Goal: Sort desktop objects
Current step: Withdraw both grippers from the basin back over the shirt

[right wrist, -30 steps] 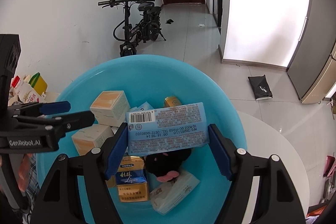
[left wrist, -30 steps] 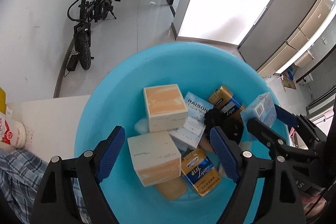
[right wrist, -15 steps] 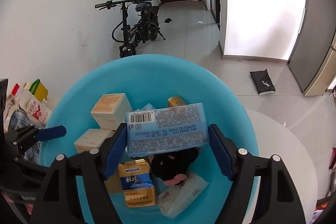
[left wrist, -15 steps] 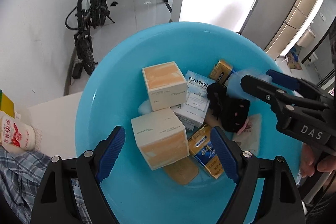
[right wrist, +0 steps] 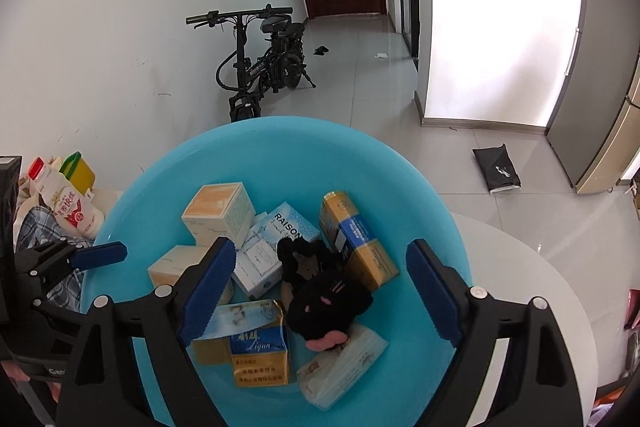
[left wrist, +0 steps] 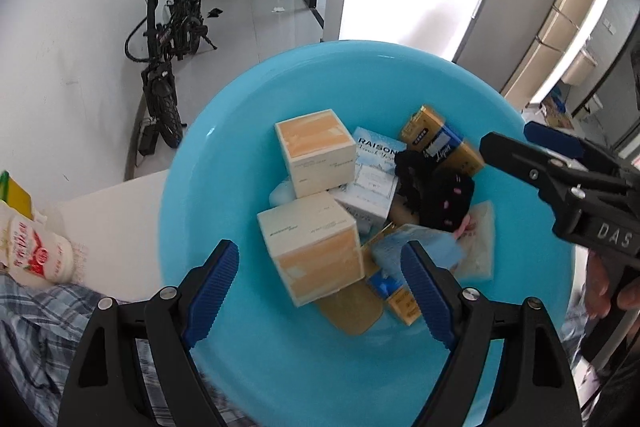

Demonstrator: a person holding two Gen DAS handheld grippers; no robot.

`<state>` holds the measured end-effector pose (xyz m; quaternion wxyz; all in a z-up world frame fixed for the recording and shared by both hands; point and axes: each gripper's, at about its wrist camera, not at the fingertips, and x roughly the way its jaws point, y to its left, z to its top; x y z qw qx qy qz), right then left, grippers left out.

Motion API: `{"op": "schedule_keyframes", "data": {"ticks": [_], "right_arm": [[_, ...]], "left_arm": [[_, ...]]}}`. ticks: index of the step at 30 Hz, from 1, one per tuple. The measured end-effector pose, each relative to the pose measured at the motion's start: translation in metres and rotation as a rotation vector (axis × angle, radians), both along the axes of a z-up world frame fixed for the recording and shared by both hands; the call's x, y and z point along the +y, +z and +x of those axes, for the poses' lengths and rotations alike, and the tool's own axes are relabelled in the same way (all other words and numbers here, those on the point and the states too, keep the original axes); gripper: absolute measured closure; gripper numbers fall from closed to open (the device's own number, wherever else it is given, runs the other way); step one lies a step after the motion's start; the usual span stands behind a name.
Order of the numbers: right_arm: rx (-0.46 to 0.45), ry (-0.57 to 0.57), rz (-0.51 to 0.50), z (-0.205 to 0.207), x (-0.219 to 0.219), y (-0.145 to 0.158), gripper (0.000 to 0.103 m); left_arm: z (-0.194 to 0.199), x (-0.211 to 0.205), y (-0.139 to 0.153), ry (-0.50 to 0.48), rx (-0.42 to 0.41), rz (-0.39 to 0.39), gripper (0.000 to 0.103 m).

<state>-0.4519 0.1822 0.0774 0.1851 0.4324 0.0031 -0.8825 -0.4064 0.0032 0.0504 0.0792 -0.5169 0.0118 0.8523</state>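
hovering spread and empty, the right gripper [right wrist: 318,297] is hanging above the light blue packet [right wrist: 240,321], now lying by its left finger.

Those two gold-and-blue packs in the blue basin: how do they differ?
The far gold-and-blue pack lies uncovered beside the black plush toy, its back label up. The near gold-and-blue pack shows its "Liqun" front, and a light blue packet overlaps its top. Both look the same brand and lie in the blue basin.

A turquoise basin [right wrist: 420,203] is holding cream-and-orange boxes [right wrist: 220,211], gold-and-blue cartons [right wrist: 356,239], a pale blue speckled packet [right wrist: 290,227] and a black plush toy [right wrist: 324,303]; blue-padded black tongs [right wrist: 316,291] are showing.
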Motion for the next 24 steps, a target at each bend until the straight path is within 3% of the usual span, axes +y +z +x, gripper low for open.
{"op": "schedule_keyframes", "data": {"ticks": [20,24], "right_arm": [[0.078,0.071,0.004,0.056,0.006,0.045,0.017],[0.108,0.094,0.011,0.077,0.013,0.051,0.016]], "left_arm": [[0.071,-0.008,0.045,-0.038,0.046,0.055,0.018],[0.095,-0.006,0.057,-0.057,0.080,0.036,0.018]]}}
